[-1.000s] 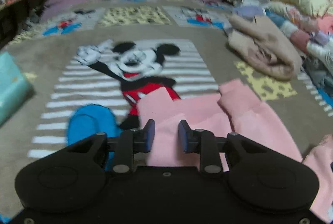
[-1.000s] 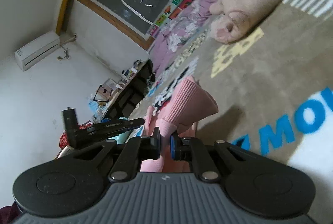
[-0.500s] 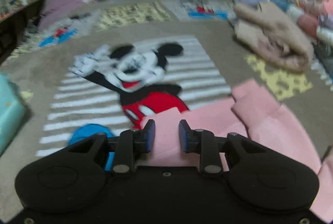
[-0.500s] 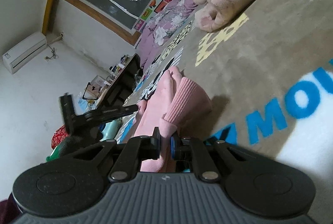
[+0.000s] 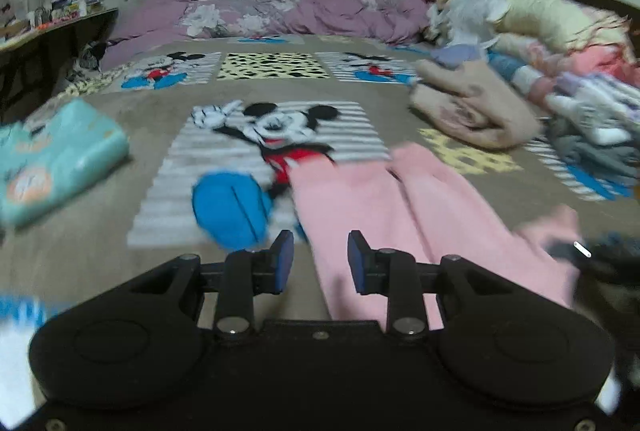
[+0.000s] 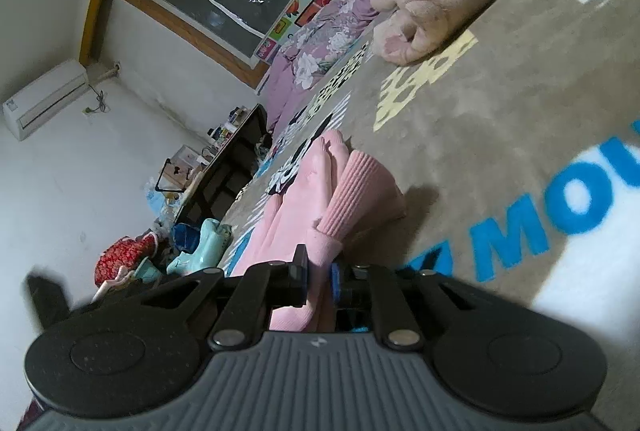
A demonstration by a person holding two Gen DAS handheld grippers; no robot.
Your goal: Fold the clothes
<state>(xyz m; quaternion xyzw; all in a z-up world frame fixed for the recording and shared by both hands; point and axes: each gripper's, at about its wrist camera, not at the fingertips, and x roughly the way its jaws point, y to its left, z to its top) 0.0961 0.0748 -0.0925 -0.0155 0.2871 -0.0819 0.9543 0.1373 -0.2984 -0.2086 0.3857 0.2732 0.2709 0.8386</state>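
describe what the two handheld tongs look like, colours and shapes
The left tongs are all matt black: two round lobes on the body, slim linkage arms with silver pivot pins, and blue pads on the fingers. The right tongs share that build, but their body is ribbed grey with a small white logo. No cables, hands or sleeves show.

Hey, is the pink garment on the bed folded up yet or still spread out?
Spread out: the pink garment lies long and flat across the blanket, one cuffed end pinched in the right hand-held gripper.
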